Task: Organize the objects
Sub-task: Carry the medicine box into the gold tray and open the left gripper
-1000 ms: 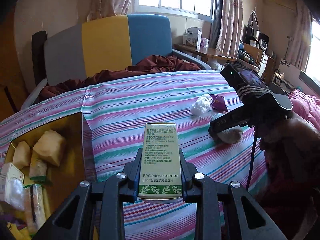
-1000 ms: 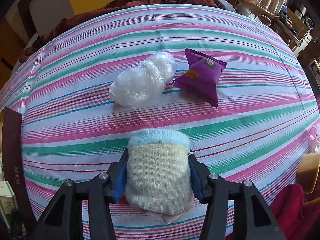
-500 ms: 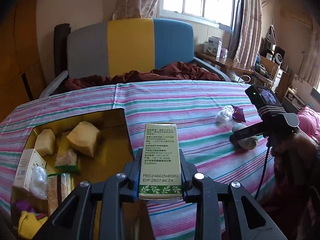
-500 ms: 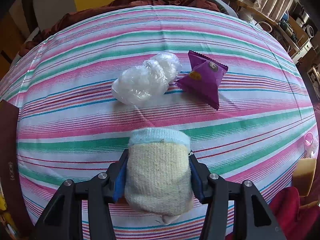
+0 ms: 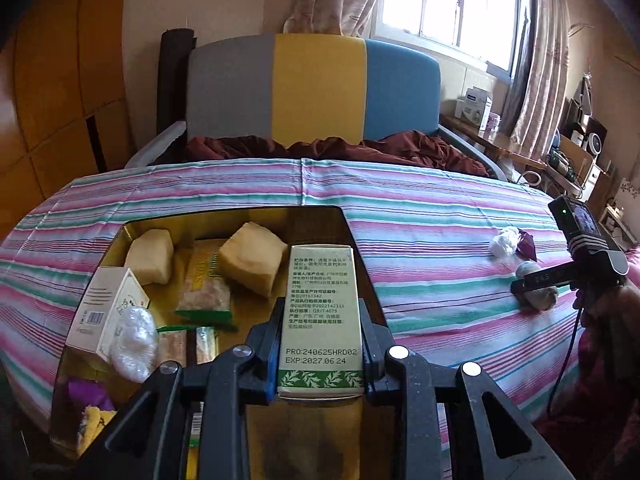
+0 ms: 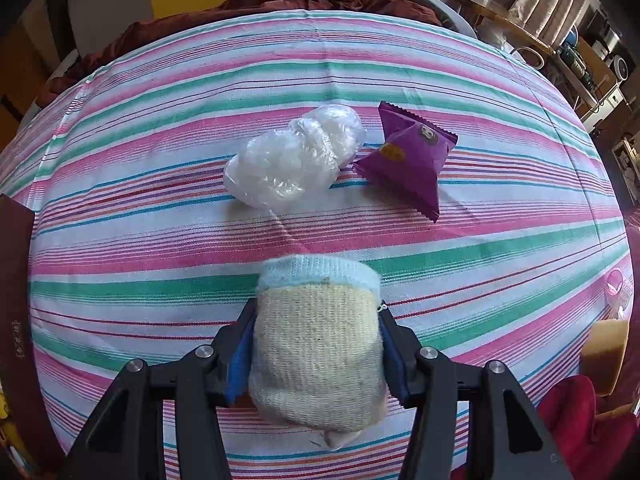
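Observation:
My left gripper [image 5: 320,340] is shut on a green and white carton [image 5: 321,312] and holds it above the golden storage box [image 5: 120,230]. The box holds pale foam blocks [image 5: 252,264], snack packs [image 5: 204,284], a white carton [image 5: 106,312] and a plastic wad. My right gripper [image 6: 316,344] is shut on a rolled beige sock with a blue cuff [image 6: 316,340], low over the striped cloth [image 6: 160,240]. The right gripper also shows in the left wrist view [image 5: 536,284]. A clear plastic wad [image 6: 294,160] and a purple snack packet [image 6: 408,158] lie beyond the sock.
The box's dark wall [image 6: 14,300] stands at the left edge of the right wrist view. A sofa with a maroon blanket [image 5: 320,148] is behind the table. A cluttered side table [image 5: 500,148] and shelves are at the right.
My left gripper has swung left with the carton, from over the striped cloth to over the golden box. The right gripper has held still with the sock.

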`<state>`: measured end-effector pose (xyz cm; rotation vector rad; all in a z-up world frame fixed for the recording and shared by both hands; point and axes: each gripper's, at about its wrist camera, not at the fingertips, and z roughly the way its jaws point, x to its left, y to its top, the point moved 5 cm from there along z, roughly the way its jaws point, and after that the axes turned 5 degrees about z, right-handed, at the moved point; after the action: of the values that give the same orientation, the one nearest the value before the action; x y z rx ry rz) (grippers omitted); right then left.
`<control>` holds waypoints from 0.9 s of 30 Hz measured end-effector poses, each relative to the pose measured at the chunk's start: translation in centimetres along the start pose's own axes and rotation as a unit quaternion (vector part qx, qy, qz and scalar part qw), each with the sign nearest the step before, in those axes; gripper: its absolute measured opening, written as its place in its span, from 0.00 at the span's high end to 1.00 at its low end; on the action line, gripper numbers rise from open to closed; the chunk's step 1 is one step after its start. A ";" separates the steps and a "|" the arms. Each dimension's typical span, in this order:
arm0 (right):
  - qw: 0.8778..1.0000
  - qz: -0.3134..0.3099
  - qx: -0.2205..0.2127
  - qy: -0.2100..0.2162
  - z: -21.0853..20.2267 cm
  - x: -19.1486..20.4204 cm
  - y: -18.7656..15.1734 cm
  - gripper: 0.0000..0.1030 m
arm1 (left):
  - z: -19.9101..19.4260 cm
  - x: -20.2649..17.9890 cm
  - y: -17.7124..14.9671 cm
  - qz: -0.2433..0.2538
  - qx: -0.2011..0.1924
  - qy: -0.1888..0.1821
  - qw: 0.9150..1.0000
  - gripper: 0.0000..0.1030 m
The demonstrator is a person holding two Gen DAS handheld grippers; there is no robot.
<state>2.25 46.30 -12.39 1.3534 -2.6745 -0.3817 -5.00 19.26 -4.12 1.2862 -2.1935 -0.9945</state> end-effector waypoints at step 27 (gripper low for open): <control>1.000 -0.016 -0.011 -0.017 -0.3 -1.3 -1.3 0.46 | 1.8 11.7 -0.1 -0.134 0.059 -0.011 0.989 0.71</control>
<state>4.15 46.57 -12.44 1.3973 -2.6699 -0.4412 -11.88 9.71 -5.42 1.6664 -2.1633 -0.9901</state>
